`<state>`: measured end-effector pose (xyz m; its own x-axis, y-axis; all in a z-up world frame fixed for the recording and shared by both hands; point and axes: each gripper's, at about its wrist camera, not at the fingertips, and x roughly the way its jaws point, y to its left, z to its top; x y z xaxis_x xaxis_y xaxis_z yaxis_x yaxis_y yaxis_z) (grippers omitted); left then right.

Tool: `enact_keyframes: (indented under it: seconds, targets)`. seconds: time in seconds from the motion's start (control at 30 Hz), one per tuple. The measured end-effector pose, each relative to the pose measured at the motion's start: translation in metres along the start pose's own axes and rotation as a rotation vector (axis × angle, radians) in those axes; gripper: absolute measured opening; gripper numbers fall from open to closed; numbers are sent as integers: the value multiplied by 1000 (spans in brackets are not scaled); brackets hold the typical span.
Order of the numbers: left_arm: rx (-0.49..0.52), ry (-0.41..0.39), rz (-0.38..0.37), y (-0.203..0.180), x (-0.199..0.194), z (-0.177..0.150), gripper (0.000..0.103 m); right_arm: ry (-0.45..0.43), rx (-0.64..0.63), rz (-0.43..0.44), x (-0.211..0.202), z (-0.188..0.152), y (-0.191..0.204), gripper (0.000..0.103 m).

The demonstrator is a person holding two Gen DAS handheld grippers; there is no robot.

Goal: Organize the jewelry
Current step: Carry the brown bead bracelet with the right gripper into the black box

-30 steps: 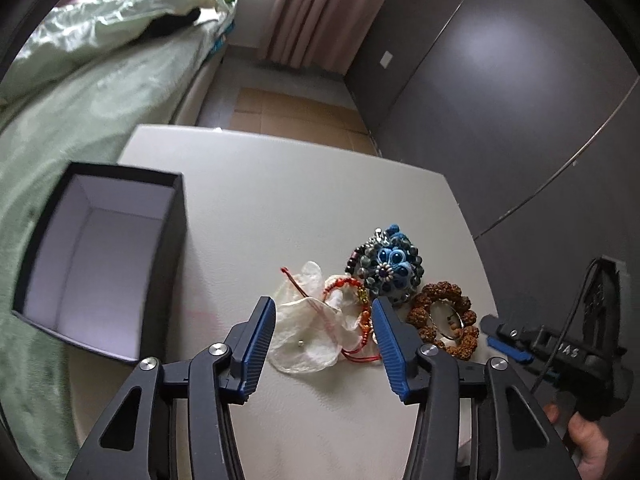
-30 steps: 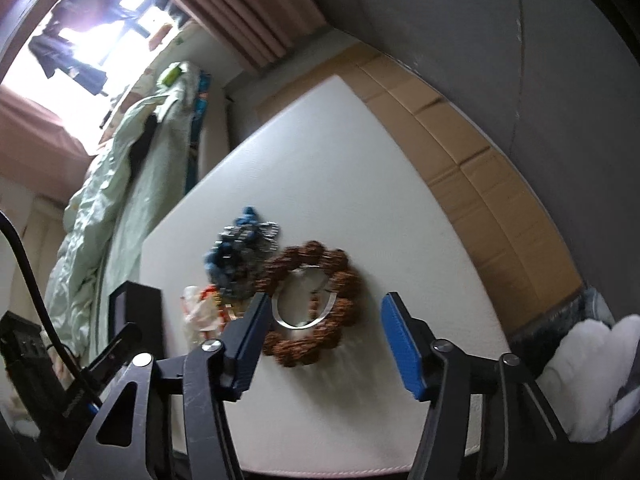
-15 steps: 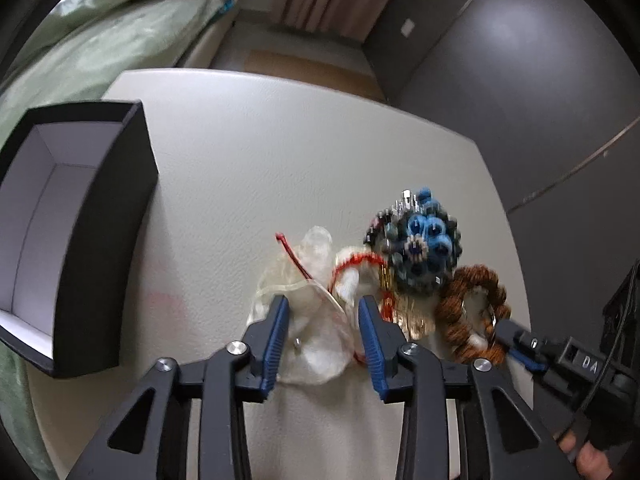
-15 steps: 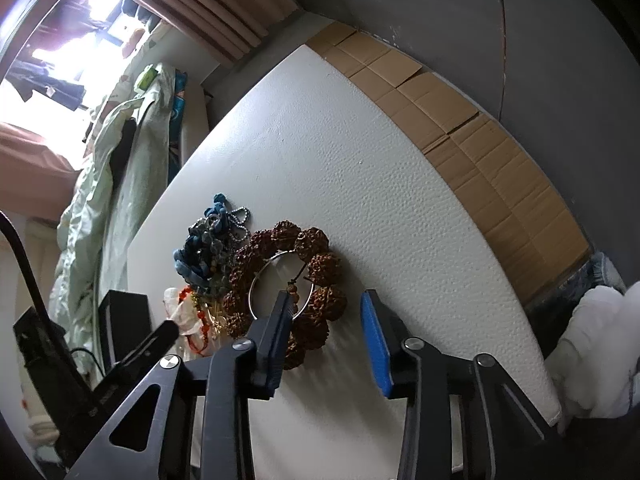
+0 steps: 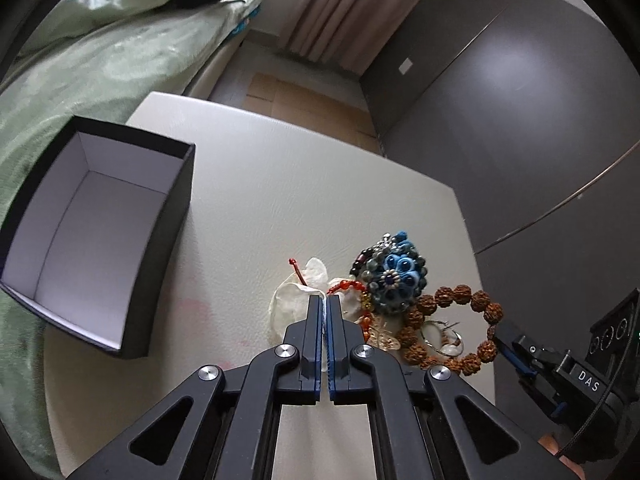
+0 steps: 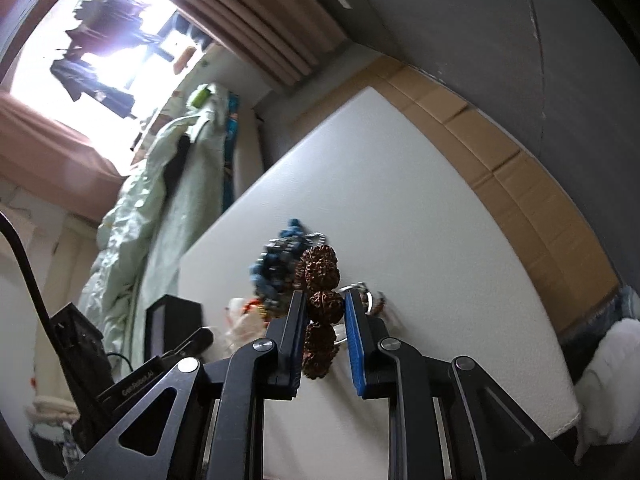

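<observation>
Surface: white table (image 5: 304,184) beside a bed with green bedding (image 5: 104,64), carrying everything.
Jewelry pile (image 5: 384,304): lying at the near right of the table, tangled together.
Clear pouch (image 5: 294,306): being pinched by the left gripper (image 5: 324,308), jaws pressed together on its film, likely for lifting out alone.
Brown bead bracelet (image 6: 322,280): being clamped bead-wise by the right gripper (image 6: 325,308), jaws closing around it.
Black box (image 5: 100,236): sitting open at the left, apparently awaiting pieces.

Soft daylight; the window (image 6: 92,40) blows out white (fisheye edges bend, beads slightly blurred).
</observation>
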<state>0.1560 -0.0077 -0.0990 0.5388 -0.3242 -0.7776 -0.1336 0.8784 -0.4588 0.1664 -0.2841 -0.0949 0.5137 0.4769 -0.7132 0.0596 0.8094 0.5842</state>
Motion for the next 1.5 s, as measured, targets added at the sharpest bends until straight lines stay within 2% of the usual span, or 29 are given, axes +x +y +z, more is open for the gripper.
enact_keyframes:
  seconds: [0.33,0.7,0.93,1.17,1.23,1.3,1.37,1.43,1.5]
  targets:
    - [21,-103,-84,-5,-43,7,0,-80,-98,65,-17,-2,36,20]
    - [37,-253,-121,3,-98,17,0,-161,-225,163,-30,-11,85,20]
    - [37,-349,-109,21,-125,32,0,-155,-284,208,-21,-24,111,20]
    - [-6,-367,-70,51,-128,45,0,-133,-301,238,-5,-34,133,20]
    - [-17,-356,-63,58,-123,49,0,-134,-293,222,-1,-34,133,20]
    - [-21,-345,-58,63,-121,48,0,-129,-283,154,6,-34,130,20]
    - [-21,-332,-56,65,-118,46,0,-69,-242,44,30,-32,120,20]
    - [-17,-321,-55,67,-116,46,0,-2,-171,28,51,-31,104,20]
    - [-17,-314,-57,69,-114,48,0,24,-142,7,63,-30,96,20]
